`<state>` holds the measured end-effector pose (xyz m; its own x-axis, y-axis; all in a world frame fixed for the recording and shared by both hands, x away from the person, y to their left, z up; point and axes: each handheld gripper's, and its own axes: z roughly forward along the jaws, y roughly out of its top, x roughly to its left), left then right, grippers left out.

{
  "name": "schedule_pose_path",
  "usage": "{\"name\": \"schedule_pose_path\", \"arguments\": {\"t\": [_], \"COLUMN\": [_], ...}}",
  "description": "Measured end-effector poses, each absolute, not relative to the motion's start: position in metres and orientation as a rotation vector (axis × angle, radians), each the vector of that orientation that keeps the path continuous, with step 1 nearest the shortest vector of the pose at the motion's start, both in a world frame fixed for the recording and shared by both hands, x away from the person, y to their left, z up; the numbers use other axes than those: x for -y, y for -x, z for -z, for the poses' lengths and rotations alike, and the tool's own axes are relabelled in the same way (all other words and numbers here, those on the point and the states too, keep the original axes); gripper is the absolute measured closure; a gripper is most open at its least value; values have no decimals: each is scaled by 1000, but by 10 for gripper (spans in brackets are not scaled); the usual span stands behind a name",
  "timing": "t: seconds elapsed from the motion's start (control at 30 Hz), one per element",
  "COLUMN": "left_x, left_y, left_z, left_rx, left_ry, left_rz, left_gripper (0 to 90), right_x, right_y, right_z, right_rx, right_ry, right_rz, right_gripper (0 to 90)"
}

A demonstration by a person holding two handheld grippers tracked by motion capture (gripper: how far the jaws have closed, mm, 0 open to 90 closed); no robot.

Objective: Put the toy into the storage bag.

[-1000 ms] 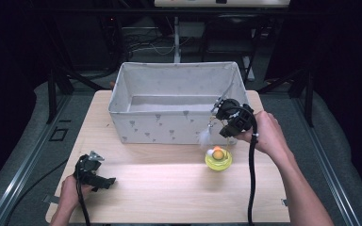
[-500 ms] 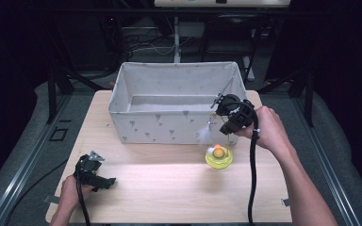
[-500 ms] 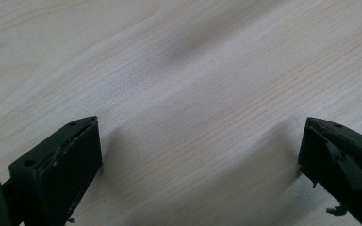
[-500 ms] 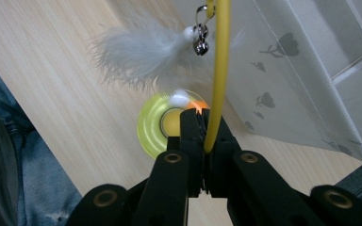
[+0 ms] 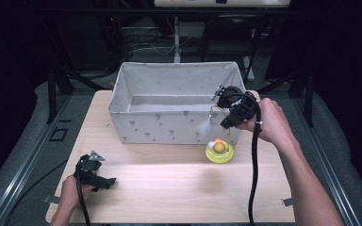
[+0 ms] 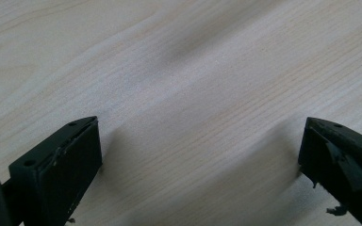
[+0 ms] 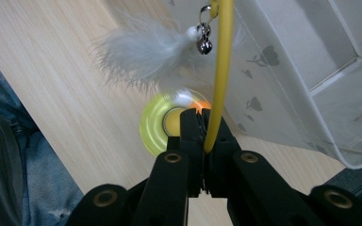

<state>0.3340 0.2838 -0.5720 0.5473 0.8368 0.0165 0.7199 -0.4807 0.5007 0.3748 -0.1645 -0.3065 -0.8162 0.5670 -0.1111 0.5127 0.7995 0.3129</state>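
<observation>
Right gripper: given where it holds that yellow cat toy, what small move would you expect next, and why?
Probably a lift toward the fabric bin. The right gripper is shut on the yellow wand, with the feather and bell dangling beside the bin's wall, and the round base at the tabletop. The left gripper rests open, idle.

Dim room — bright tabletop (image 5: 179,188), soft focus.

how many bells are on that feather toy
1. A small silver bell hangs beside the white feather near the top of the yellow wand, which the right gripper clamps. The feather could hide another; the high view is too small to tell.
</observation>
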Motion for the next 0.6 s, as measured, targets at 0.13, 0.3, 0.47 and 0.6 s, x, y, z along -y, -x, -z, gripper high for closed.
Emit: {"name": "schedule_pose_path", "arguments": {"t": [0.13,0.3,0.47,0.6], "left_x": [-284,-284,-284,-283], "left_y": [-334,-334,-334,-334], "left_z": [572,572,572,572], "left_rx": [-1263,-1263,-1263,-1263], "left_ry": [-2347,-2348,-2347,-2350], "left_rz": [-360,-357,-357,-351], "left_gripper": [1,1,1,1], "right_x": [165,165,165,165], "right_y": [-376,-376,-378,-379], "right_z": [302,294,287,283], "right_rx": [-2788,-2784,-2790,-2794], "right_ry": [-851,-845,-846,-844], "right_rz": [-407,-403,-390,-384], "right_gripper": [886,885,885,885]}}
